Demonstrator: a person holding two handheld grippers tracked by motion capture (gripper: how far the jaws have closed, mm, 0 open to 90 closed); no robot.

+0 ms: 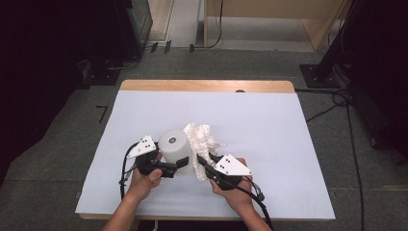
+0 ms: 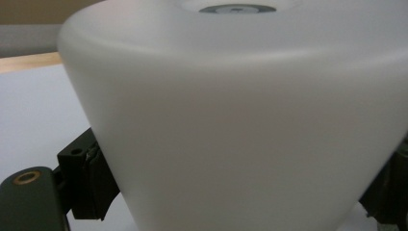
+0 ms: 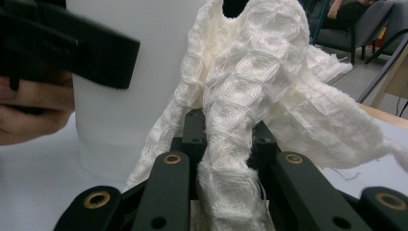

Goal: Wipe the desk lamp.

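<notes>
Even overhead light on the table (image 1: 269, 125) — dark, murky edges; close-up white cylinder (image 2: 231, 125) soft, blurred.

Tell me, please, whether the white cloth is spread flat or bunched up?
Bunched up. The cloth rises in crumpled folds from the shut right gripper, beside the white cylinder, not flat on the table.
</notes>
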